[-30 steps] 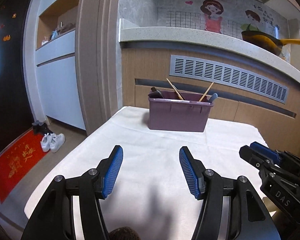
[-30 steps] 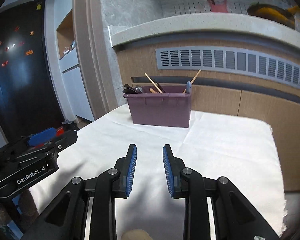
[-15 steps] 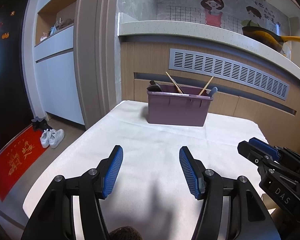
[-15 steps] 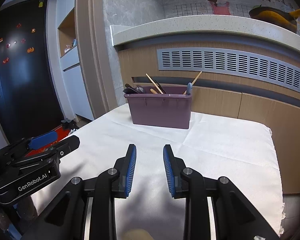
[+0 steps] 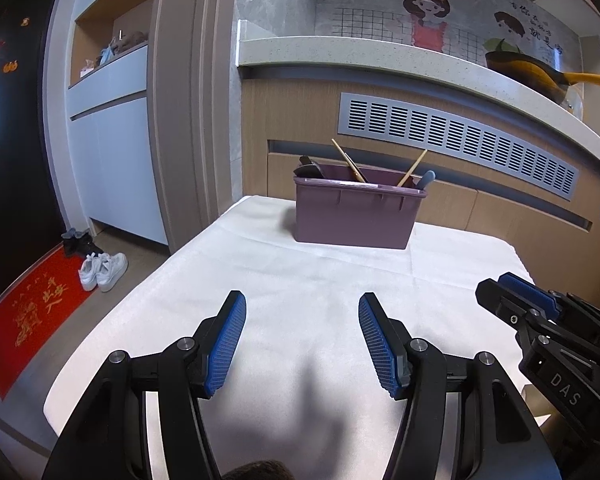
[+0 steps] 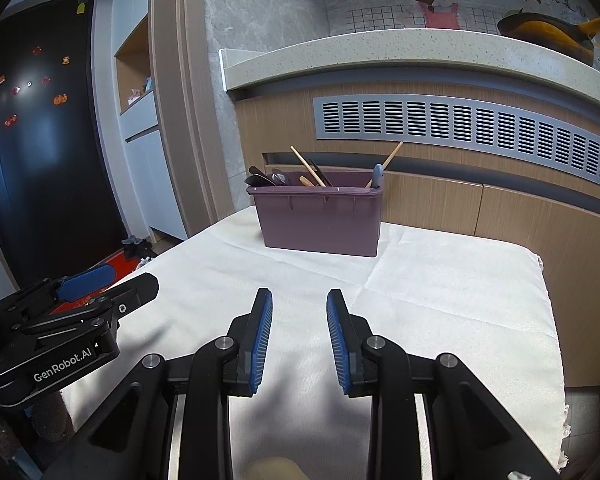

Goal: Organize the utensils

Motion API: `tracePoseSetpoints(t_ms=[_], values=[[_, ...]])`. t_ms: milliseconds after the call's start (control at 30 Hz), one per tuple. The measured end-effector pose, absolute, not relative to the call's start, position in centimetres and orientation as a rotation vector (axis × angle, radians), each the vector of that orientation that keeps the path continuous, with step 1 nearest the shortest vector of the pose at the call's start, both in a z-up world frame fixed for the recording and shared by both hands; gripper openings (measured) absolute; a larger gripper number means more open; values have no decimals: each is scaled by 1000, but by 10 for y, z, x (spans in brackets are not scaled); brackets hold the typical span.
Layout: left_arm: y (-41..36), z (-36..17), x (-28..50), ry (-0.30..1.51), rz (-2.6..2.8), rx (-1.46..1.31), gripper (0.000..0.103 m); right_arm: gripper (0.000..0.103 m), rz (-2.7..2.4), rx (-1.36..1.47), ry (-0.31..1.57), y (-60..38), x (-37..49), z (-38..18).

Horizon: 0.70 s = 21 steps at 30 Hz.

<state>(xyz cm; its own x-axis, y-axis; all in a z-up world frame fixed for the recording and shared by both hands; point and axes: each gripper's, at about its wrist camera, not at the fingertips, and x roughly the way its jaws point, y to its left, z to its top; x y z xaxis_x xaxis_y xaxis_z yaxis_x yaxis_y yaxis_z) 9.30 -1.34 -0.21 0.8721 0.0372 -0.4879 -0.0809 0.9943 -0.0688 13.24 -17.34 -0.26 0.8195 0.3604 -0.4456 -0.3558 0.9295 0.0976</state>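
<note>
A purple utensil bin (image 5: 354, 214) (image 6: 320, 220) stands at the far side of the white-clothed table (image 5: 300, 280) (image 6: 440, 280). Wooden chopsticks (image 5: 350, 162) (image 6: 307, 166), dark spoons (image 6: 266, 179) and a blue-grey handle (image 6: 378, 174) stick out of it. My left gripper (image 5: 302, 304) hovers over the near part of the cloth, open wide, nothing between its fingers. My right gripper (image 6: 299, 300) is beside it, open with a narrower gap and empty. Each gripper shows at the edge of the other's view, the right (image 5: 516, 300) and the left (image 6: 100, 280).
A wooden counter front with a grey vent grille (image 6: 460, 128) rises behind the table; a pan (image 5: 532, 72) sits on the stone counter top. Left of the table are a doorway pillar, white shoes (image 5: 102, 270) and a red mat (image 5: 32, 316) on the floor.
The views have shifted only slightly; both grippers stay over the near cloth, empty, with their gaps about the same.
</note>
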Motion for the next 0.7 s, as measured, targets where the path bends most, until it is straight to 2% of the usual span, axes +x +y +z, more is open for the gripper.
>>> tracePoseSetpoints(t_ms=[700], values=[[-13,-4,94,530,60,-82,59,27,379,12,481,-176,134,-4]])
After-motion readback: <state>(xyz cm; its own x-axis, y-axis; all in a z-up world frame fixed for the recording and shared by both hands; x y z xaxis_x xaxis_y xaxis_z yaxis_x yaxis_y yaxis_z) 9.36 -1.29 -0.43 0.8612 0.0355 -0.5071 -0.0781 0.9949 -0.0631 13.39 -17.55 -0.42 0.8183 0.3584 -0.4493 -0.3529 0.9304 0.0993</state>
